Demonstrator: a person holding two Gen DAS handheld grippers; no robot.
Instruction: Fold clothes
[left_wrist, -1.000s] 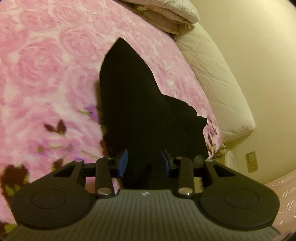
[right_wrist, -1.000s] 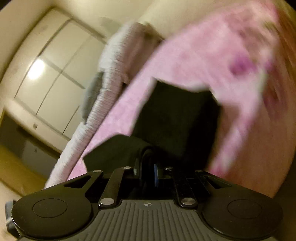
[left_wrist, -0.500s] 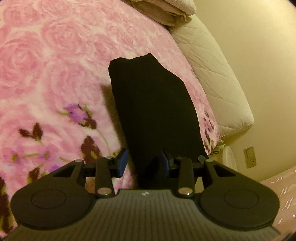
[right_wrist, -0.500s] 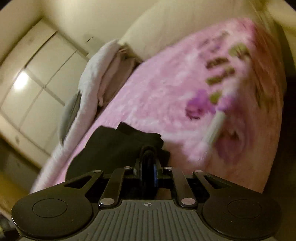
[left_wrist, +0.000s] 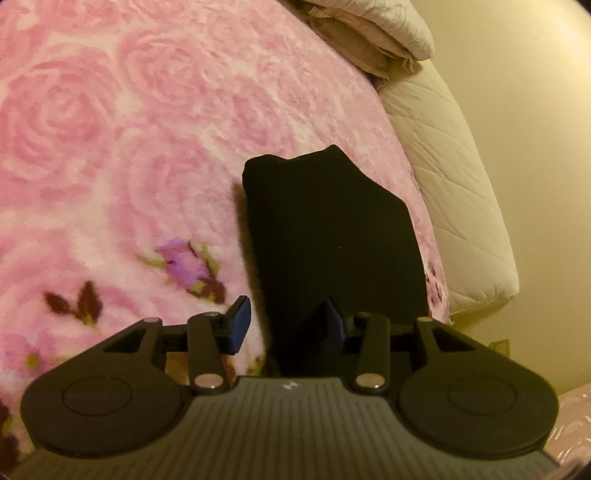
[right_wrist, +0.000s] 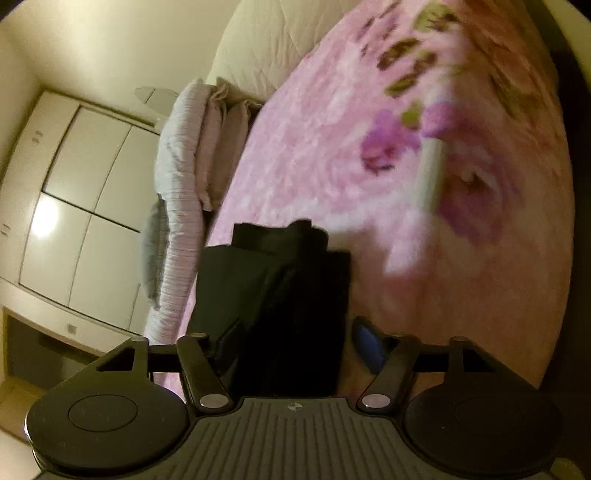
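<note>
Your left tongs (left_wrist: 286, 325) stood apart, and they had just been opening. The near end of the black garment (left_wrist: 328, 236) lay between the blue pads (left_wrist: 240, 325), but the left pad was clear of the cloth. Your right tongs (right_wrist: 299, 343) were released too, and they had just been opening. The black cloth (right_wrist: 288, 306) lay between those pads, with a gap beside the right one.

The garment was folded into a long dark stack. It lay flat on the pink rose blanket (left_wrist: 129, 129) on the bed, near the bed's edge. A pile of folded bedding (left_wrist: 369, 29) sat at the far end. A cream quilted mattress (left_wrist: 454, 177) showed beside the blanket.

I saw no boxes or baskets.

A second before, a big flap of the garment hung up in the air. Now it lay down flat and neat.
</note>
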